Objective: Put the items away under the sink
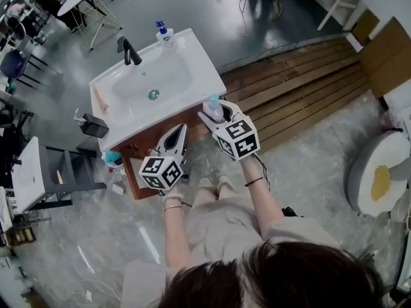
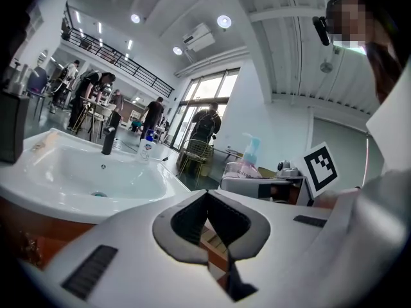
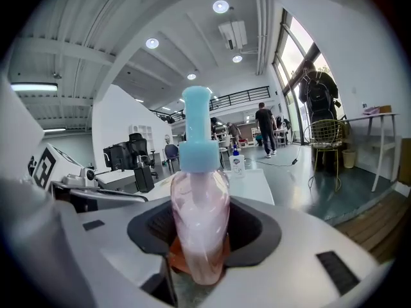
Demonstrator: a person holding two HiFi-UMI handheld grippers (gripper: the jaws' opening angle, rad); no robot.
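Both forearms reach ahead, grippers tilted slightly down at the front edge of the white sink [image 1: 192,66]; right gripper [image 1: 215,115] at 2 o'clock of left gripper [image 1: 180,131]; right clamps an upright pink pump bottle [image 3: 199,223], blue pump on top; left jaws pressed together, empty; black faucet [image 1: 128,50] at basin's 11 o'clock; soap bottle [image 1: 165,36] at 12; black dispenser [image 1: 94,126] at 8; label print unreadable.

A clear pink pump bottle [image 3: 198,197], blue-topped, stands upright, clamped in the right tongs [image 3: 199,239].
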